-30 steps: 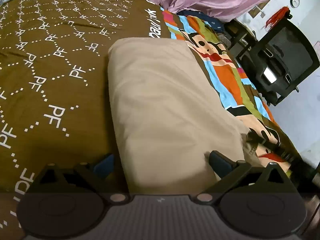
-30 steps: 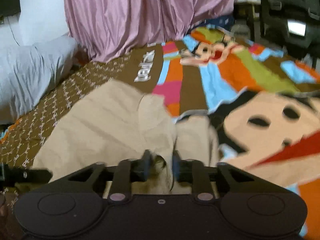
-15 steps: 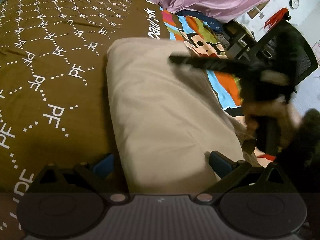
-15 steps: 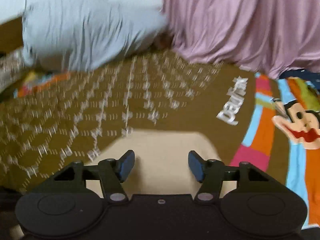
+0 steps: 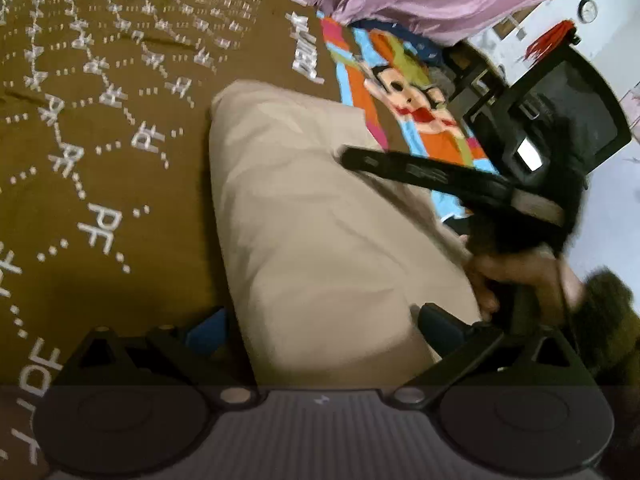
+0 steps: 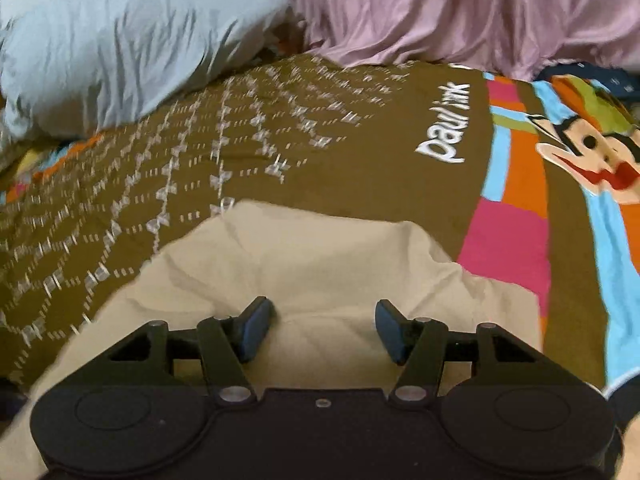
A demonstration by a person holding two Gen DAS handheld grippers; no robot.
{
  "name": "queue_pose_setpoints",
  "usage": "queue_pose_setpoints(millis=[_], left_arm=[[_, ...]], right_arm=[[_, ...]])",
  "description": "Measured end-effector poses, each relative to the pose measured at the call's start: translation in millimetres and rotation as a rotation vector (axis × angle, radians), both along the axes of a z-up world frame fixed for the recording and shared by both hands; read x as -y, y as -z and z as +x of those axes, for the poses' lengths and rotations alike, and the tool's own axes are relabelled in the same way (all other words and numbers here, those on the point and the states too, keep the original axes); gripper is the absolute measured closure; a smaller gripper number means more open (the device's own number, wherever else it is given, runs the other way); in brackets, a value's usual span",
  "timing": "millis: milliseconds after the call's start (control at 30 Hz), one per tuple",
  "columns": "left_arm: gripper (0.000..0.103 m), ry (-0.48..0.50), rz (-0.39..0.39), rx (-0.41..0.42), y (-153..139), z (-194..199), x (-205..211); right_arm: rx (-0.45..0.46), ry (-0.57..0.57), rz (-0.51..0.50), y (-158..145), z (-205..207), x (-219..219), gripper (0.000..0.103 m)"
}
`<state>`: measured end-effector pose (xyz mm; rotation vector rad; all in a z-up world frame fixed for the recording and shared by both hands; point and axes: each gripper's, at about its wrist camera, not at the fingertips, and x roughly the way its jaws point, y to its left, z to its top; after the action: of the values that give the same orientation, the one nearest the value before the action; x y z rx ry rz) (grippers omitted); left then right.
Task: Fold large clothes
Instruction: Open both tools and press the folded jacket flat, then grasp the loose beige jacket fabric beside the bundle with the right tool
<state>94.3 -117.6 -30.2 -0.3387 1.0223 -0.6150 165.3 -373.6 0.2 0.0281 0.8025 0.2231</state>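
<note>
A beige garment, folded into a long thick rectangle, lies on the brown patterned bedspread. My left gripper stands open at the garment's near end, one blue pad at each side of it. In the right wrist view my right gripper hovers open low over the same beige garment, with nothing between its pads. Seen from the left wrist, the right tool's black body reaches across the garment's right edge, held by a hand.
A grey-blue pillow lies at the head of the bed before a pink curtain. The bedspread's bright cartoon monkey panel runs along the right. A black office chair stands beside the bed.
My right gripper let go of the beige cloth, opened, and swung left over the folded garment, coming into the left wrist view. The left gripper has stayed put.
</note>
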Motion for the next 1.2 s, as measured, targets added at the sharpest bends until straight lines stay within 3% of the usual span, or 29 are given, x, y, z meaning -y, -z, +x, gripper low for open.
queue_pose_setpoints(millis=[133,233,300,400,467,567,667,767,867,933,1033,1200], left_arm=[[0.001,-0.001,-0.055,0.045,-12,-2,-9],[0.001,-0.028,-0.104,-0.001,-6,1,-16],[0.0,-0.02,-0.029,-0.04,3,3,-9],[0.0,-0.012,-0.004,-0.027,6,0,-3],[0.0,-0.004,0.046,0.018,1,-3,3],[0.0,0.003,0.117,0.072,-7,-9,11],[0.0,-0.004,0.136,0.081,-13,-13,13],[0.001,0.0,0.124,0.087,-20,-13,11],[0.001,-0.002,0.081,0.079,-25,-6,5],[0.001,-0.016,0.032,0.085,-28,2,-3],[0.001,-0.031,-0.021,0.065,-24,21,-13],[0.001,0.014,-0.001,0.005,-1,51,-12]], right_arm=[[0.046,0.04,-0.009,-36,-51,13,0.04],[0.055,0.07,-0.049,-47,-102,25,0.032],[0.022,0.137,-0.05,-44,-130,38,0.032],[-0.053,0.243,-0.064,-25,-158,55,0.031],[-0.059,0.291,0.017,-10,-173,67,0.031],[-0.046,0.33,0.082,-8,-178,72,0.03],[0.006,0.358,0.163,-9,-186,77,0.029],[0.119,0.413,0.32,-17,-197,97,0.015],[0.193,0.461,0.383,-21,-199,117,0.006],[0.141,0.487,0.403,-17,-187,132,0.006],[0.054,0.494,0.511,-1,-171,151,0.005],[0.011,0.463,0.599,12,-157,162,0.0]])
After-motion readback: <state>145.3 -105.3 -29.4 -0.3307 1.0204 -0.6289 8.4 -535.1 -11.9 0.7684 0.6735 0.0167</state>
